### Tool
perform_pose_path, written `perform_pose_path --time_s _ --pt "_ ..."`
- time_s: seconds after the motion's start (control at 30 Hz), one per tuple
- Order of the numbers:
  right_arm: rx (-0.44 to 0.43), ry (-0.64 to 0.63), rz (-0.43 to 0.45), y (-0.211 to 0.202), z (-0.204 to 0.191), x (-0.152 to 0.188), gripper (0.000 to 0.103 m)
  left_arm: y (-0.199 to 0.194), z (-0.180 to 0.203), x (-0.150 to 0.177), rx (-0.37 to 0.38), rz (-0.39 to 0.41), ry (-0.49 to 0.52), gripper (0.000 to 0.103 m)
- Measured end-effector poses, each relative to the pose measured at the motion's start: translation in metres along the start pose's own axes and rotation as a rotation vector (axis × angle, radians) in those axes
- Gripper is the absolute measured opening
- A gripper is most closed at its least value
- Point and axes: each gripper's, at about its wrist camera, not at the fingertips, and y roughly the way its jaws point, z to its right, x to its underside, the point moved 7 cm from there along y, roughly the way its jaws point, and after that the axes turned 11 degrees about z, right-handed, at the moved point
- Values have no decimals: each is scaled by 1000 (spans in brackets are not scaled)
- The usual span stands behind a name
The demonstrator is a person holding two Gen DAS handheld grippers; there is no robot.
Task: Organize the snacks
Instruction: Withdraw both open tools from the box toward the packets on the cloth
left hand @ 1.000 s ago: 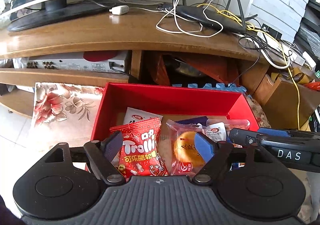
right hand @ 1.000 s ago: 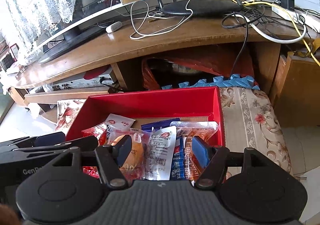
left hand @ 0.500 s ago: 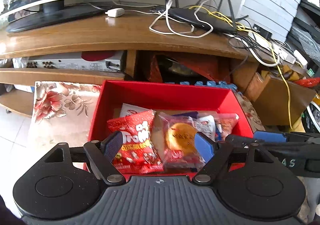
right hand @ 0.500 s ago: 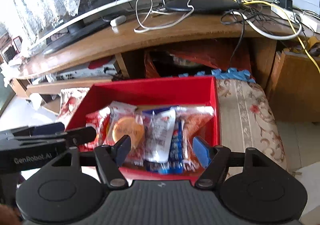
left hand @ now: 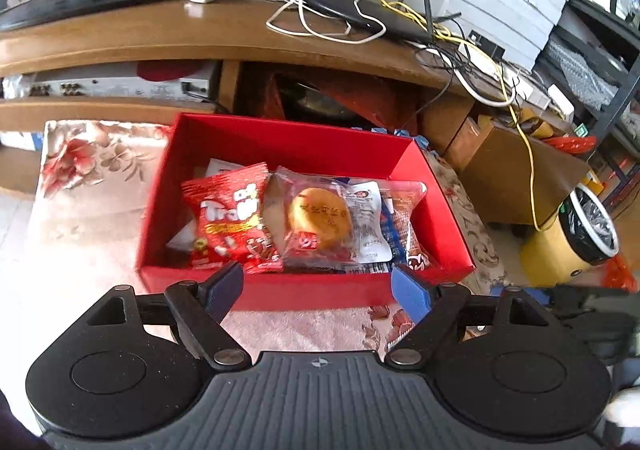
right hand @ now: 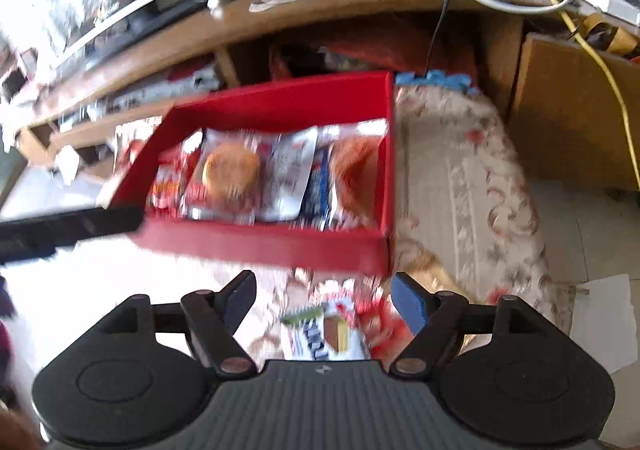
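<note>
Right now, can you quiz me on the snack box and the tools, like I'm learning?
1. True or false: the round yellow cake lies inside the red box.
2. What lies on the cloth outside the box, between the right tool's fingers: A) a small snack packet, B) a cup, C) a spoon?
3. Fill in: the left tool holds ____.

Key
1. True. It sits beside the red Trolli bag.
2. A. The small packet lies in front of the box; the right tool's jaws are opening, and the blurred frame does not show them pressing it.
3. Nothing. Its jaws are opening, empty, short of the box.
</note>
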Motion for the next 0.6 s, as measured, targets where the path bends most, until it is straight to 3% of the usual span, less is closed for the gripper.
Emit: perform_pose_path --time_s 0.3,0.6 --pt "-51 -86 -110 22 -23 28 71 -35 -46 18 -83 -13 -60 87" --pt "-18 -105 -144 34 -16 38 75 -42 -79 51 -157 -94 -70 87"
